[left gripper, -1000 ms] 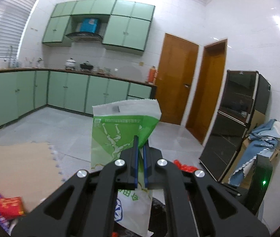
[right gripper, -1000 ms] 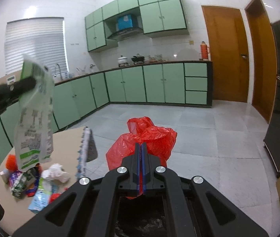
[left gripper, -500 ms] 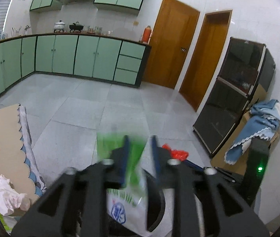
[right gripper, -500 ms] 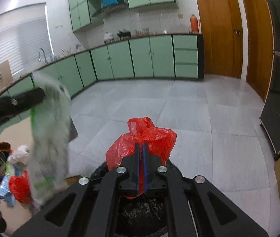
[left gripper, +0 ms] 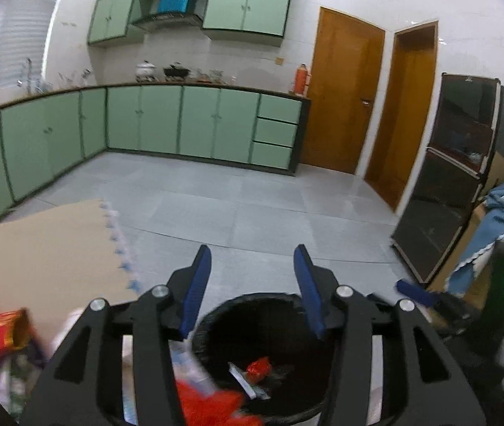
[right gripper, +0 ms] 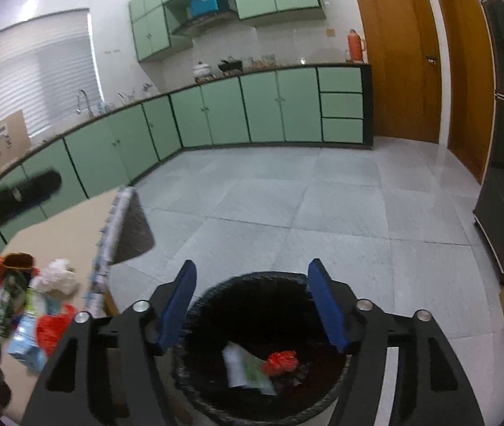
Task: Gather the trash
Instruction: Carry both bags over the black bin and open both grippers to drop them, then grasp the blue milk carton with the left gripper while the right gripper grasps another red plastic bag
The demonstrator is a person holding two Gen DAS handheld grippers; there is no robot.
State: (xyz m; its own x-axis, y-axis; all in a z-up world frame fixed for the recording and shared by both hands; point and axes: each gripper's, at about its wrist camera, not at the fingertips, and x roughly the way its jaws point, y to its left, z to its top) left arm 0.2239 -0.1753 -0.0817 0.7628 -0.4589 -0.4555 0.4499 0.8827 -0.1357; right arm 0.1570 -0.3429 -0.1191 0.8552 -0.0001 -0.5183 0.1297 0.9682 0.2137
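A black-lined trash bin [left gripper: 252, 298] [right gripper: 262, 278] stands right below both grippers. Inside it lie a green-and-white packet [right gripper: 246, 369] [left gripper: 248, 387] and a crumpled red bag [right gripper: 280, 362] [left gripper: 259, 367]. My left gripper [left gripper: 252, 259] hangs over the bin's rim, its jaws opening with nothing between them. Over the same bin my right gripper [right gripper: 253, 269] is also opening and empty. One blue finger [left gripper: 411, 289] of the right gripper shows at the right of the left wrist view. A blurred red shape [left gripper: 209, 404] sits at the bottom edge there.
A brown table [right gripper: 64, 227] with a scalloped mat edge stands left of the bin. On it lies a trash pile: white crumpled paper [right gripper: 58, 277], a red bag [right gripper: 51, 326], a blue packet [right gripper: 26, 340]. A black cabinet [left gripper: 447, 191] and blue cloth [left gripper: 500, 220] stand right.
Both grippers sank toward the bin and opened. The green-and-white packet left the left gripper and the red bag left the right one; both now lie in the bin.
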